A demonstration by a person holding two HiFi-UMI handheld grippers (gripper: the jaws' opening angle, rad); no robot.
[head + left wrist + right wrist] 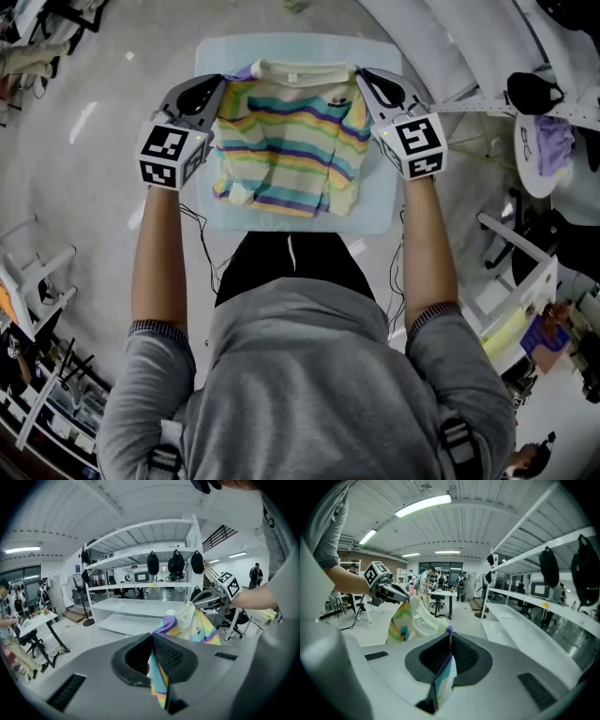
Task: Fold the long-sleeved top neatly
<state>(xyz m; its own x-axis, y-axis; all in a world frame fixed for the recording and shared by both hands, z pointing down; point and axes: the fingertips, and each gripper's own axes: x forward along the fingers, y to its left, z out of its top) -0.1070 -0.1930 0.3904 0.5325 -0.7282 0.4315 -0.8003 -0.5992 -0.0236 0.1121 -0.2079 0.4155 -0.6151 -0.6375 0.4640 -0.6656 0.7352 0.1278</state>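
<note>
A striped long-sleeved top (291, 139) in yellow, green, purple and pink hangs stretched between my two grippers above a pale blue table (375, 220). Its cream collar is at the far side and its lower part is folded in on itself. My left gripper (223, 86) is shut on the top's left shoulder (158, 674). My right gripper (360, 79) is shut on the right shoulder (443, 677). In the left gripper view the right gripper (206, 596) shows across the cloth; in the right gripper view the left gripper (401, 592) shows likewise.
The person's legs stand at the table's near edge. White shelving (140, 573) with dark bags stands beyond the table. A round stand (544, 150) with purple cloth is at the right, and desks and chairs lie around.
</note>
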